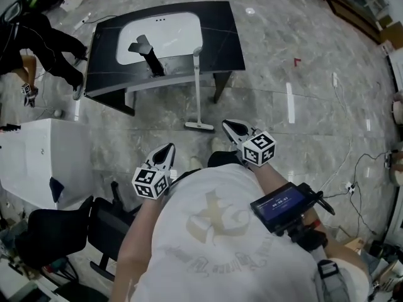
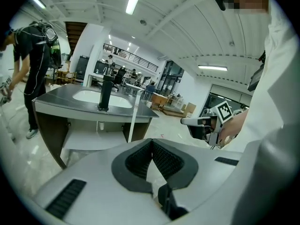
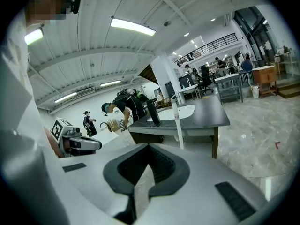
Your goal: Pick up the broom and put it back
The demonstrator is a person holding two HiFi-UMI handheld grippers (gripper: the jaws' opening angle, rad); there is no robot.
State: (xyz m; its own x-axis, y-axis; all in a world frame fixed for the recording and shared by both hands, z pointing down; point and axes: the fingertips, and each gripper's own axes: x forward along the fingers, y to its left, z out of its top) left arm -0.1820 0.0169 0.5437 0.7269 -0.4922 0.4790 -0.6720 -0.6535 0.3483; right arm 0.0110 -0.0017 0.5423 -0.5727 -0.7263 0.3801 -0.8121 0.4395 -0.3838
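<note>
Broom (image 1: 197,90) with a pale handle leans nearly upright against the front edge of a dark counter (image 1: 220,43), its flat head resting on the grey marble floor (image 1: 283,74). The counter holds a white basin (image 1: 167,36) with a black faucet (image 1: 150,54) at its near rim, just left of the broom's handle top.

We stand facing this counter, seen from above in a white T-shirt, with one gripper in each hand. Our left gripper (image 1: 167,151) and right gripper (image 1: 230,128) both point toward the broom, and both are well apart from it. In the left gripper view, the ribbed black pads meet at their tips with nothing between them, so that claw is clenched and empty. The right gripper view shows the same: pads pressed together at the tips, holding nothing.

Off to the left, a person in black (image 1: 38,36) bends over beside the counter. A white cabinet (image 1: 31,162) and black chairs (image 1: 56,231) sit at our left side.
</note>
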